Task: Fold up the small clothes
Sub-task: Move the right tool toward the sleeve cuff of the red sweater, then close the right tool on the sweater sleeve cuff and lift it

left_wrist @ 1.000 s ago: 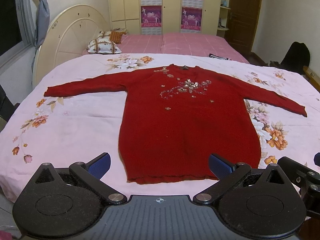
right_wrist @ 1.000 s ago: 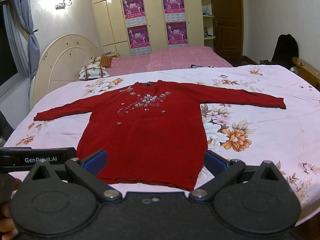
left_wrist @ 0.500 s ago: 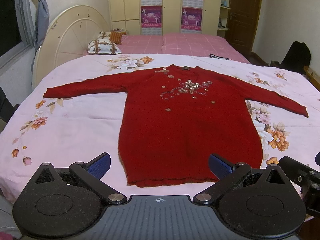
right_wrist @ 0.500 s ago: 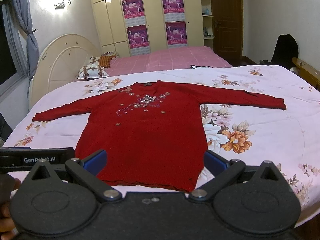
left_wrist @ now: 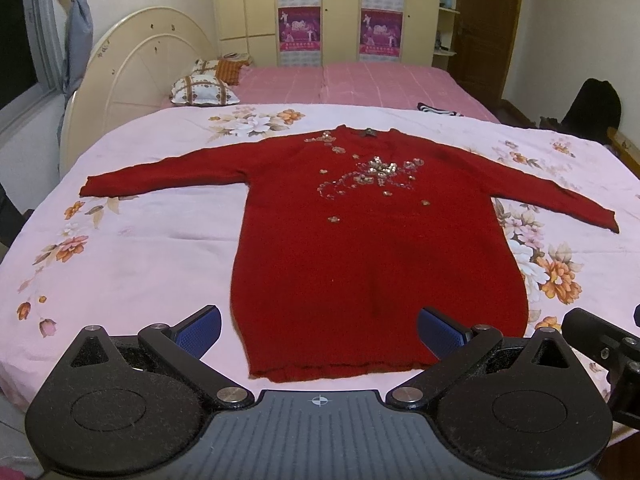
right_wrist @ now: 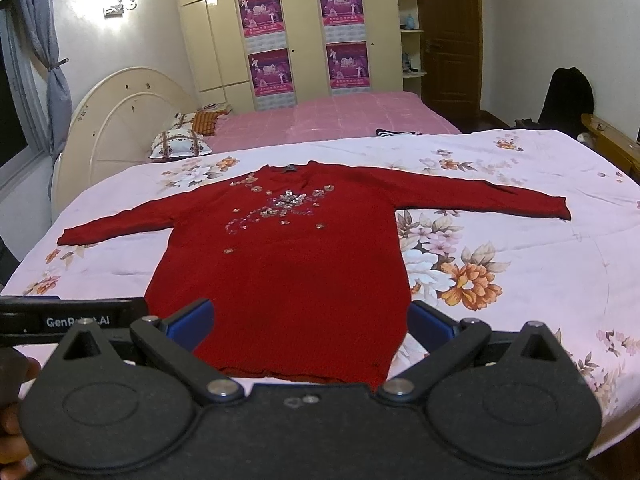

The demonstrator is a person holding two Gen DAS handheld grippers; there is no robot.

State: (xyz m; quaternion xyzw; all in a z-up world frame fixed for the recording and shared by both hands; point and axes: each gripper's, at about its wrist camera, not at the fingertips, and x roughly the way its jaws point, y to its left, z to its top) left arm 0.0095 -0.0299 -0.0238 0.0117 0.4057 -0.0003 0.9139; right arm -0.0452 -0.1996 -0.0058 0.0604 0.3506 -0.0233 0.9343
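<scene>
A long red sweater point(left_wrist: 372, 248) with sequin flowers on the chest lies flat, face up, on a pink floral bedsheet point(left_wrist: 132, 248), both sleeves spread out sideways and the hem toward me. It also shows in the right wrist view point(right_wrist: 288, 272). My left gripper point(left_wrist: 320, 330) is open and empty, hovering over the hem. My right gripper point(right_wrist: 310, 322) is open and empty, also over the hem, its fingers point(right_wrist: 430, 322) wide apart.
A second bed with a pink cover point(left_wrist: 360, 80) and patterned pillows point(left_wrist: 204, 88) lies behind. A cream headboard point(left_wrist: 132, 64) stands at the left. A dark bag point(right_wrist: 568, 96) and wooden furniture point(right_wrist: 612, 140) are at the right. The other gripper's body point(right_wrist: 72, 320) shows at the left.
Both grippers have drifted slightly forward toward the sweater's hem. The sweater has not moved and the jaws stay open.
</scene>
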